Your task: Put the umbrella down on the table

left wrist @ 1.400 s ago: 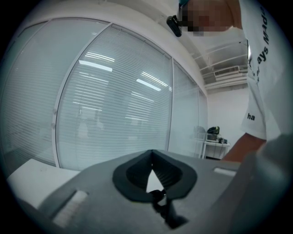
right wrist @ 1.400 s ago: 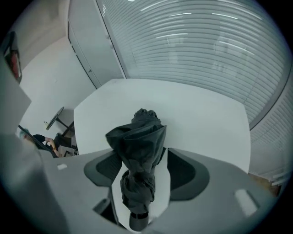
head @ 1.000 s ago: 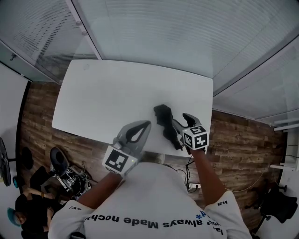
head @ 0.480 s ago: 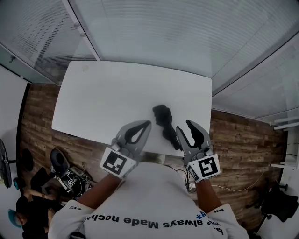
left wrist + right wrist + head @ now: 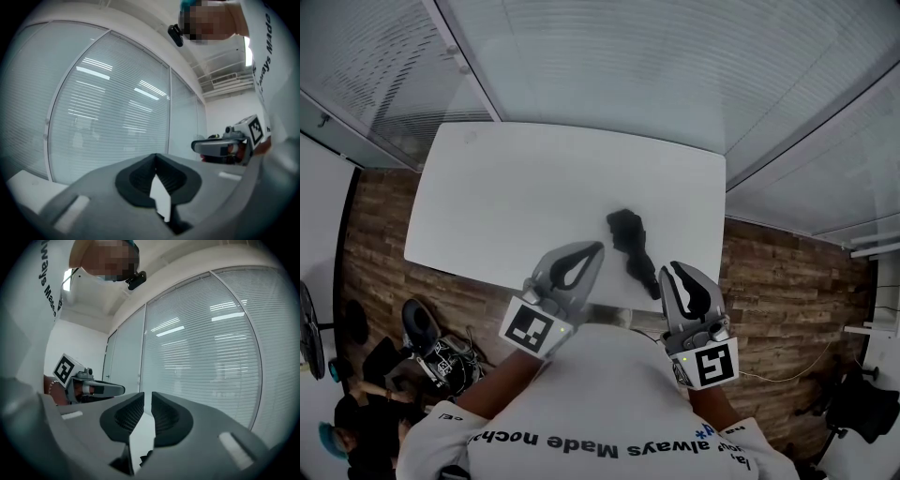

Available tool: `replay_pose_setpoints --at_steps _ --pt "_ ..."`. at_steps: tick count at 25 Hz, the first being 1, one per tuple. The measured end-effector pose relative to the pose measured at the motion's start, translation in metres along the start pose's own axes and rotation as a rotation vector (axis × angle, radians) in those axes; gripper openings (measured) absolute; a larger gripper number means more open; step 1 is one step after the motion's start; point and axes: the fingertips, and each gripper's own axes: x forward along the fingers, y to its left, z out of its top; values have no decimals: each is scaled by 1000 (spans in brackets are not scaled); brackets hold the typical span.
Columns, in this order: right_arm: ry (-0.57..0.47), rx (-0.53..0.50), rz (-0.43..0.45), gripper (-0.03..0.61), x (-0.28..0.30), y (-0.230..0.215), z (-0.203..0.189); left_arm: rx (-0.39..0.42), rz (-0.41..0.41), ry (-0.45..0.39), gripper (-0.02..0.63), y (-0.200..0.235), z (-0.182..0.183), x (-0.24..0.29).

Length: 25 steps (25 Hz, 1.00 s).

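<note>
The folded black umbrella (image 5: 630, 246) lies at the desk's (image 5: 534, 178) five o'clock edge. The right gripper's (image 5: 676, 270) jaws have just been closing, empty; the left gripper (image 5: 596, 248) is likewise pinched together on nothing. Placement looks done, so only drawing back seems needed.

— What is the person wearing?
— A white short-sleeved T-shirt (image 5: 609, 398) with dark lettering (image 5: 581, 442) across it.
— And the tools?
— The left claw (image 5: 597, 248) and right claw (image 5: 668, 270) are grey with black ribbed pads (image 5: 123, 417). Each bears a white cube (image 5: 532, 328) with black square markers.

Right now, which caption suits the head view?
Black umbrella lies on the table; left gripper shut, right gripper just closed its jaws, both empty.
</note>
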Motion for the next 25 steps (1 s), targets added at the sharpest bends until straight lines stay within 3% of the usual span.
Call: replay_pose_setpoints --at_steps 25 --pt "39 4 -12 48 2 -5 -8 4 -1 -4 3 2 -3 -2"
